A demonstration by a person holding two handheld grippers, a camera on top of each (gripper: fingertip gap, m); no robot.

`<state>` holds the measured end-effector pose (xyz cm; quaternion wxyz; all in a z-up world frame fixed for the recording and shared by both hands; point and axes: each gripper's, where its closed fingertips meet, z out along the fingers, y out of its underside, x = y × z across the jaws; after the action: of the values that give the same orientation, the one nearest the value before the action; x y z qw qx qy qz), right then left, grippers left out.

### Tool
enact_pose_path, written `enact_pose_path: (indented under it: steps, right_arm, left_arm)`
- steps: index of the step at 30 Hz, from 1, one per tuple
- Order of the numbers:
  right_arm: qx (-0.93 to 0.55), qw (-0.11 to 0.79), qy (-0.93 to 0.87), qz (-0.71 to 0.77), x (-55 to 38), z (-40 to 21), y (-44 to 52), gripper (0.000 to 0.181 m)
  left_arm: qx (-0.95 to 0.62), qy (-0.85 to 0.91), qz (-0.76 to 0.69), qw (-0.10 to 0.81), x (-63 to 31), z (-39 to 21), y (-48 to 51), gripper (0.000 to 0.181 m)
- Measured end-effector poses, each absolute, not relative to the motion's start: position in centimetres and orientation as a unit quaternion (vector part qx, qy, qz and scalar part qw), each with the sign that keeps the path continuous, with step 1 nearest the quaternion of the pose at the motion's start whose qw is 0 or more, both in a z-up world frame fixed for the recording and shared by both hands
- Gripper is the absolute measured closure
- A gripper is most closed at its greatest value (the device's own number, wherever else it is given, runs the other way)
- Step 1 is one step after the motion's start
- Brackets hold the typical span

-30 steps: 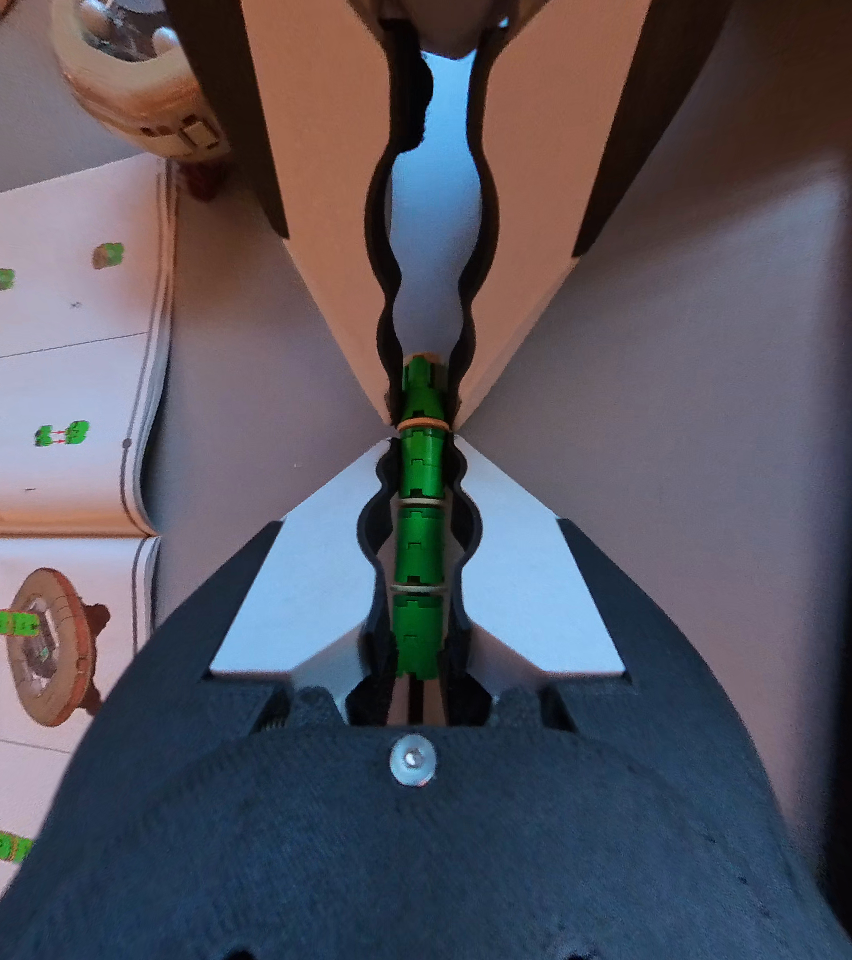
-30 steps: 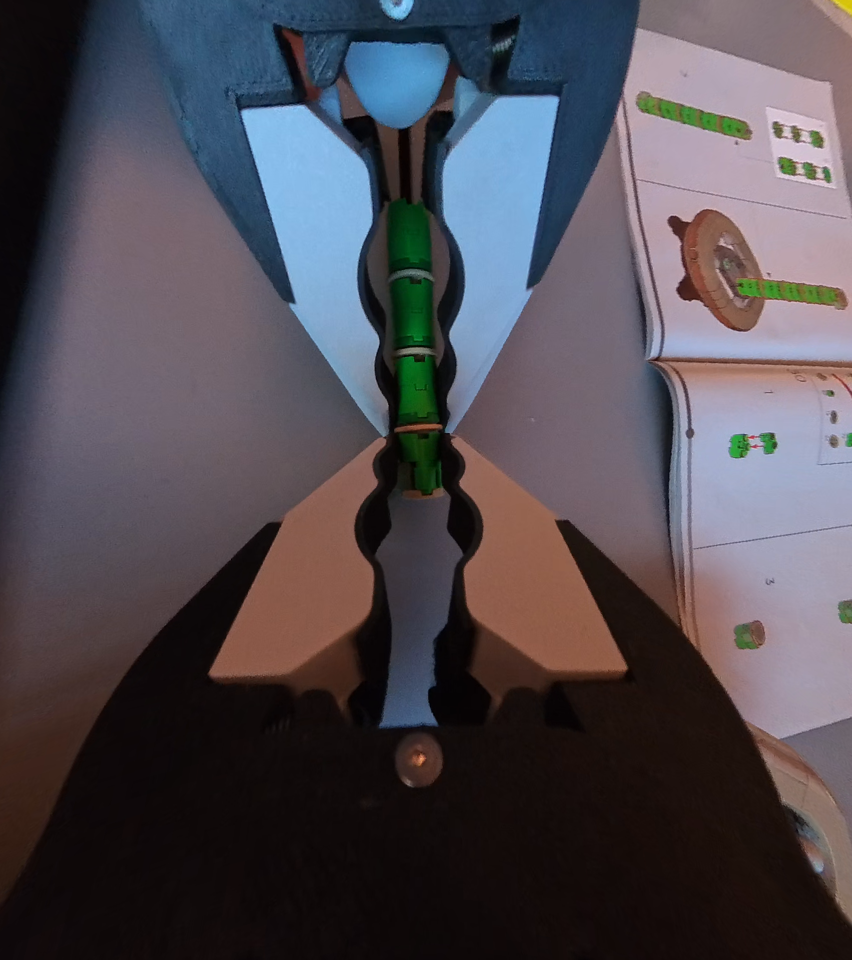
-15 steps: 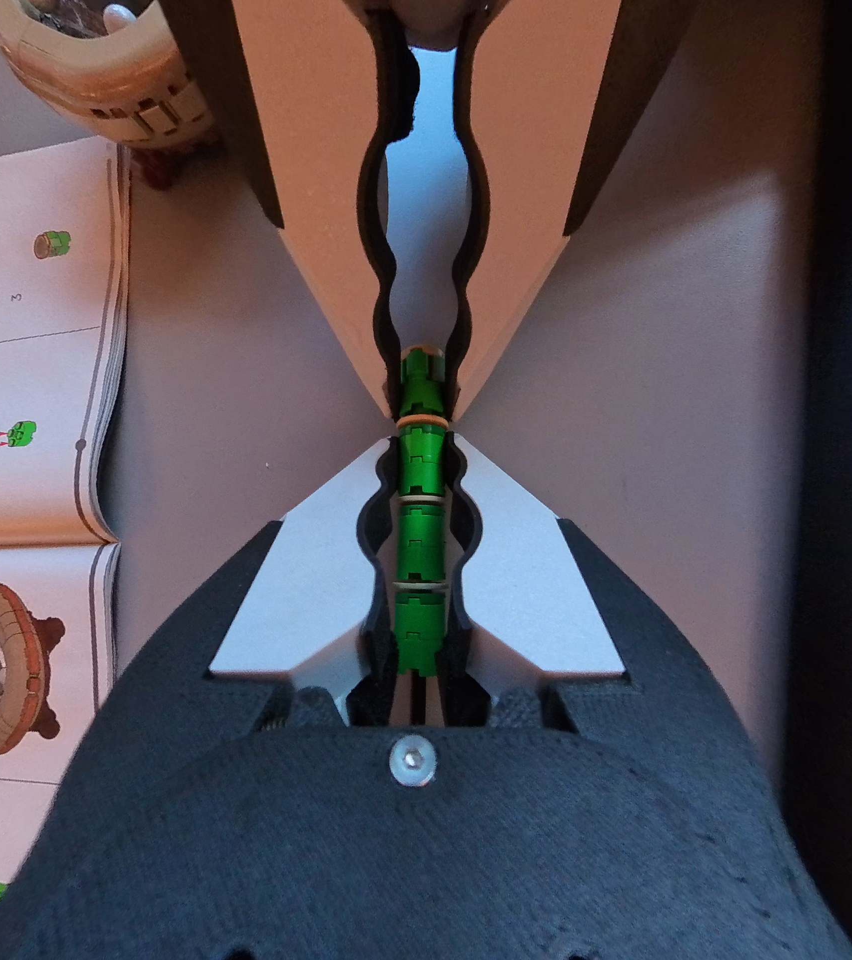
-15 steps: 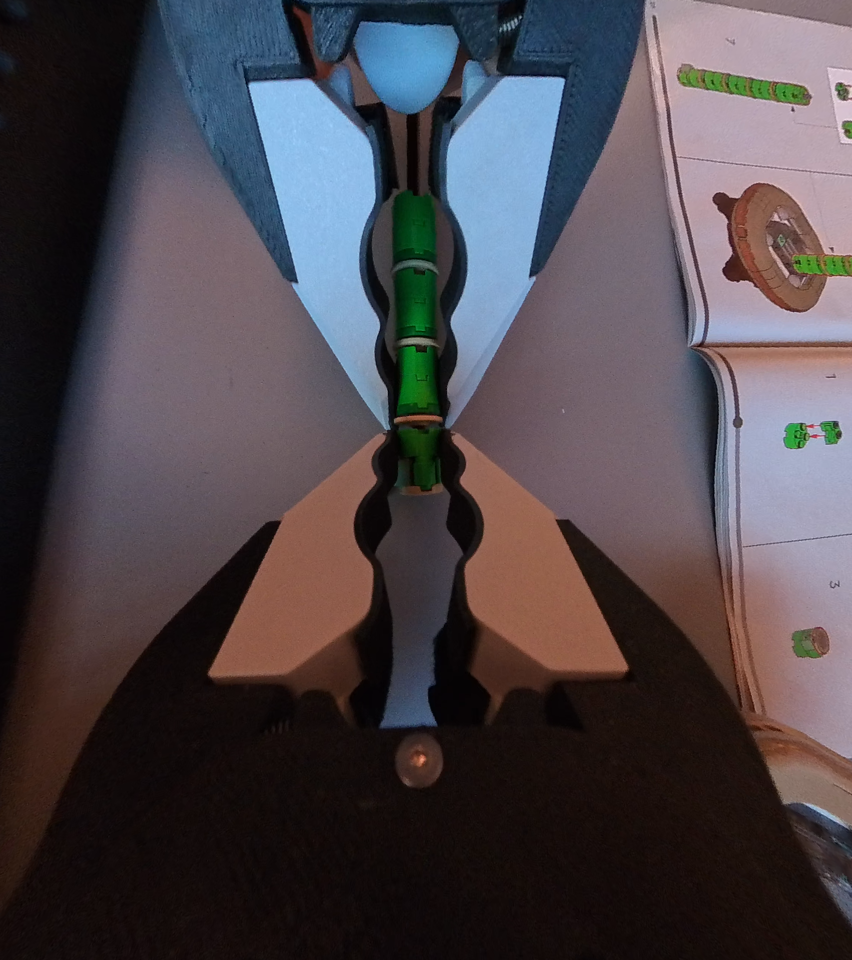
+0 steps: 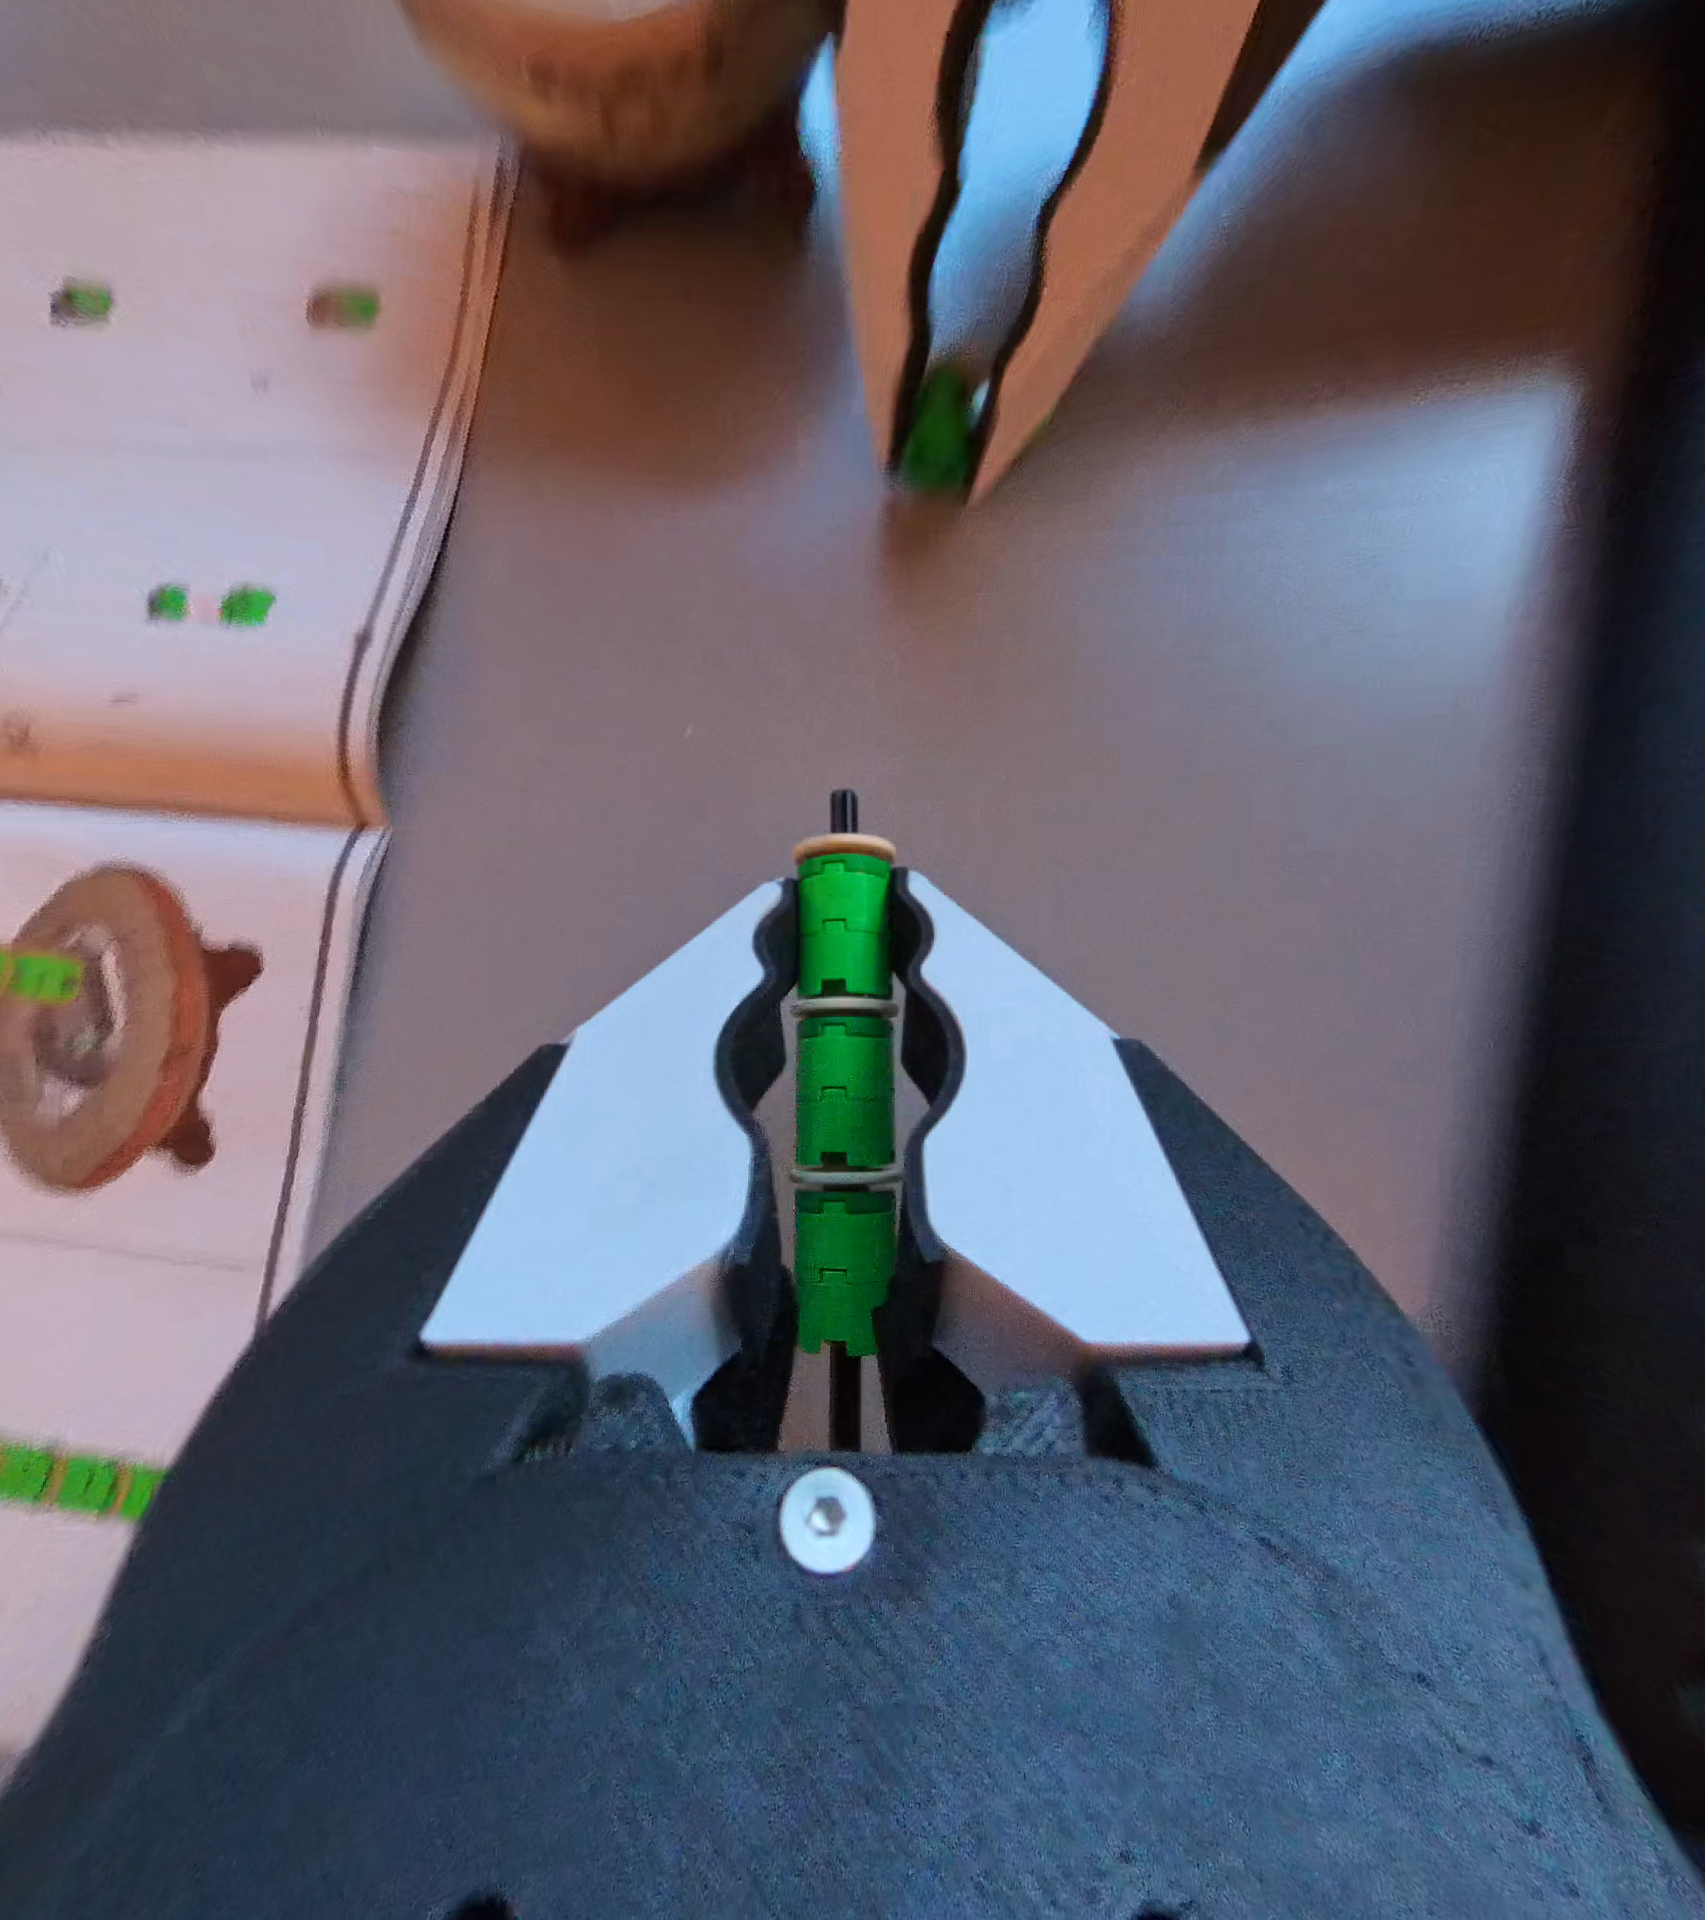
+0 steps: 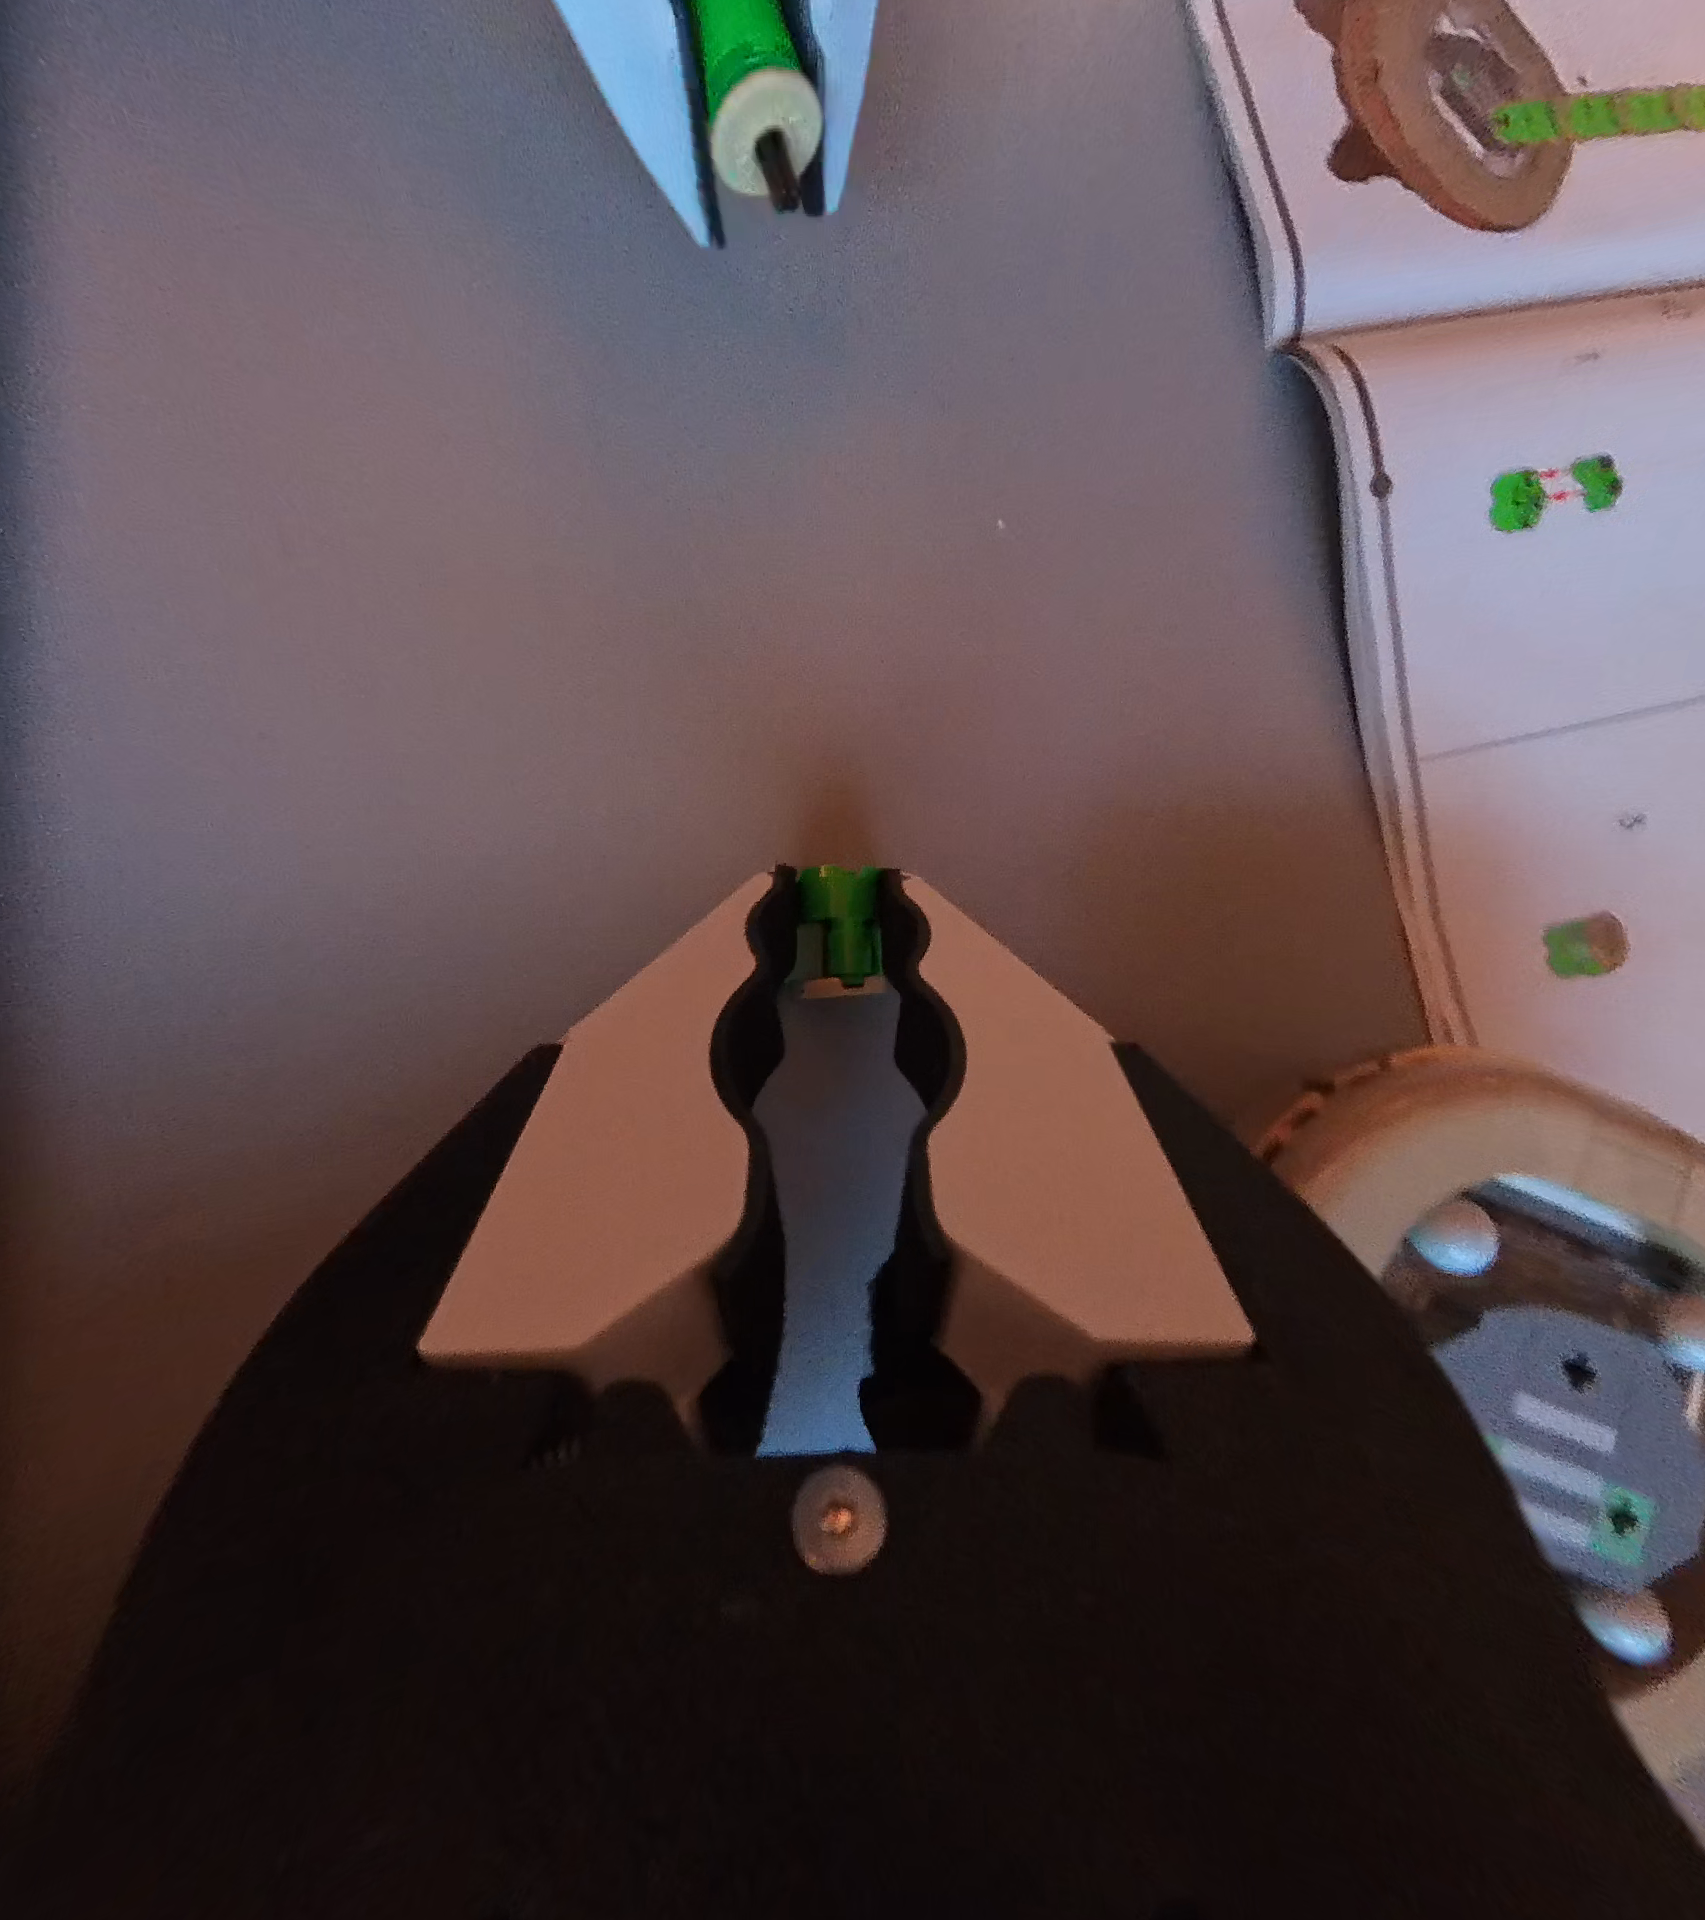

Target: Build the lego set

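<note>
A: What are your tongs doing?
B: Your left gripper [image 5: 843, 914] is clenched on the green stack [image 5: 844, 1101], black axle tip poking out at twelve o'clock.
A: And the right?
B: Your right gripper [image 6: 837, 883] grasps one green piece [image 6: 835, 925] at its tips, well apart from the stack; instruction booklet [image 6: 1554, 644] at three o'clock.

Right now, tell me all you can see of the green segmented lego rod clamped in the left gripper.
The green segmented plastic lego rod lies lengthwise between the fingers of the left gripper, which is shut on it. Three green barrel segments show, parted by thin pale rings, with a tan disc capping the front end. A thin black axle pokes out beyond the disc and also shows behind the rear segment. The black wavy finger pads press both sides. It is held above the grey table.
</note>
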<state>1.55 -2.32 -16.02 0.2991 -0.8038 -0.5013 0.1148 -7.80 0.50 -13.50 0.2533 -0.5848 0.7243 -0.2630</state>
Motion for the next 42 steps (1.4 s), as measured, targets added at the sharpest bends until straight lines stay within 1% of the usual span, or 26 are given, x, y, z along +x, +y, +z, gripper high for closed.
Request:
enact_pose_path:
  steps: [1,3,6,8,9,12,15,20,25,29,30,31,35,39,42]
  right_arm:
    - [-0.798,0.296,-0.510,0.126,0.8,-16.1,-2.6,0.166]
    - [-0.792,0.289,-0.519,0.142,-0.7,-16.2,-2.7,0.165]
    - [-0.794,0.289,-0.513,0.153,-1.1,-16.1,-2.6,0.165]
    - [-0.794,0.304,-0.502,0.159,-0.9,-15.8,-2.4,0.156]
    - [-0.792,0.314,-0.496,0.167,-0.8,-15.4,-2.4,0.155]
    - [-0.772,0.361,-0.477,0.214,-1.9,-13.0,-2.2,0.157]
    - [-0.745,0.384,-0.467,0.281,-4.2,-11.0,-2.7,0.164]
    - [-0.748,0.359,-0.489,0.270,-5.2,-12.5,-3.1,0.164]
    - [-0.749,0.363,-0.485,0.269,-5.5,-12.7,-2.7,0.157]
    - [-0.750,0.349,-0.484,0.285,-6.0,-13.1,-2.9,0.158]
    - [-0.750,0.345,-0.487,0.287,-6.1,-13.2,-3.0,0.164]
    - [-0.748,0.346,-0.488,0.287,-6.1,-13.1,-3.0,0.165]
    - [-0.756,0.341,-0.492,0.265,-4.6,-13.3,-2.9,0.165]
    - [-0.749,0.386,-0.452,0.295,-2.9,-11.0,-2.2,0.165]
    - [-0.682,0.448,-0.468,0.338,-4.0,-7.0,-3.5,0.165]
  left_arm:
    - [-0.570,0.731,-0.272,0.258,-7.3,-13.1,-0.3,0.166]
    - [-0.547,0.757,-0.244,0.261,-6.8,-13.8,-1.1,0.166]
    - [-0.545,0.775,-0.217,0.235,-6.9,-15.9,-1.6,0.166]
    - [-0.543,0.774,-0.221,0.238,-6.5,-15.9,-1.7,0.166]
    - [-0.543,0.774,-0.224,0.238,-6.4,-15.8,-1.8,0.166]
    - [-0.536,0.774,-0.231,0.247,-6.0,-15.6,-2.2,0.166]
    - [-0.523,0.778,-0.234,0.259,-5.4,-15.4,-2.7,0.166]
    - [-0.515,0.782,-0.232,0.263,-5.2,-15.4,-3.1,0.165]
    - [-0.514,0.783,-0.232,0.263,-5.1,-15.4,-3.1,0.166]
    - [-0.514,0.777,-0.248,0.265,-4.9,-15.0,-3.3,0.166]
    - [-0.514,0.776,-0.251,0.264,-4.9,-14.9,-3.4,0.166]
    - [-0.515,0.776,-0.250,0.264,-5.0,-14.9,-3.3,0.166]
    - [-0.519,0.785,-0.218,0.259,-5.6,-15.8,-2.5,0.166]
    - [-0.528,0.780,-0.224,0.252,-5.5,-15.9,-2.4,0.166]
    - [-0.535,0.772,-0.230,0.256,-5.4,-15.9,-2.0,0.166]
